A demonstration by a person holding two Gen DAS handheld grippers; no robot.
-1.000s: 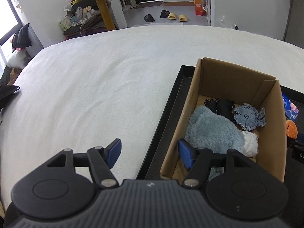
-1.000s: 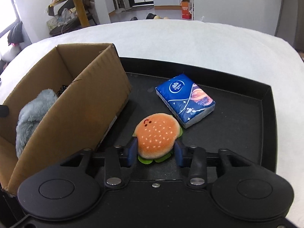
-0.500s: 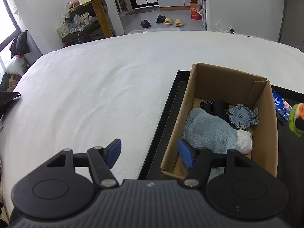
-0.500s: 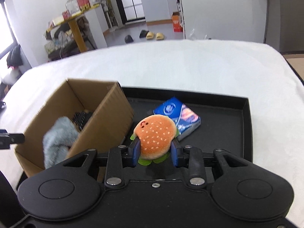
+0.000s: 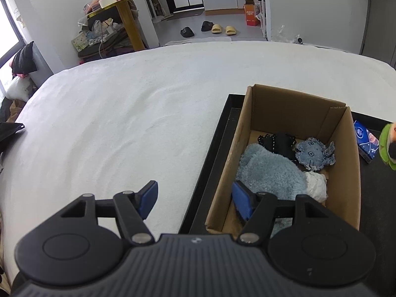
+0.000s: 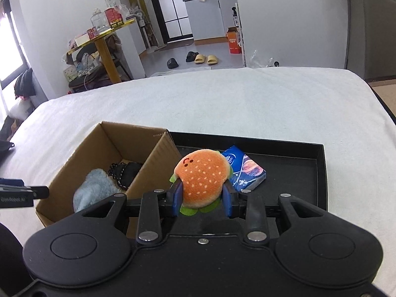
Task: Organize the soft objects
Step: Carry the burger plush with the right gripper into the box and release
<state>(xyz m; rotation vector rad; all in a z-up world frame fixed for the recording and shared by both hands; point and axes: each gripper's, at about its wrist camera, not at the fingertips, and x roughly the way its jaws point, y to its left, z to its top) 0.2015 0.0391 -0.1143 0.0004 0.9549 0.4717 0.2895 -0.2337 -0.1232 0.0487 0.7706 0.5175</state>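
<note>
Orange burger plush [image 6: 201, 177] pinched in R gripper [image 6: 202, 200], above tray [image 6: 297, 173]

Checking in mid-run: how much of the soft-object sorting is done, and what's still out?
Done: the fluffy blue plush, black fabric piece, denim octopus toy and a white item lie in the cardboard box. In hand: the right gripper holds the burger plush above the black tray. Left: boxing it; the tissue pack remains on the tray. The left gripper is open.
</note>
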